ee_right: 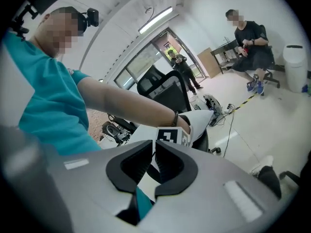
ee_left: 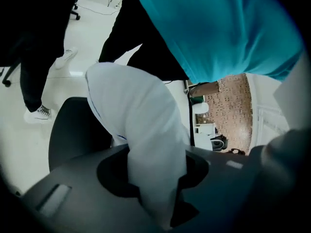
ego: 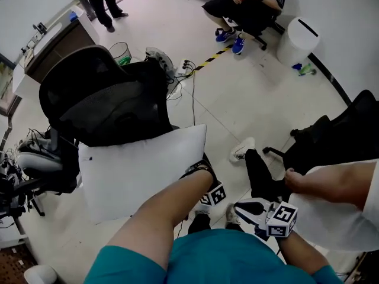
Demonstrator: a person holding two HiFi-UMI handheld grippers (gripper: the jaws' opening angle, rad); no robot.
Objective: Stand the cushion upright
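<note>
White cushion lies tilted on the seat of the black office chair, its top edge against the backrest. A fold of its right-hand edge is pinched between the fingers of the left gripper. Right gripper hangs apart from the cushion, close to the person's body – fingers together, holding nothing.

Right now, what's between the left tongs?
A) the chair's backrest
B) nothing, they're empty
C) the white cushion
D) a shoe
C: in the left gripper view, a fold of the white cushion runs down between the left tongs, which pinch its fabric from both sides.
</note>
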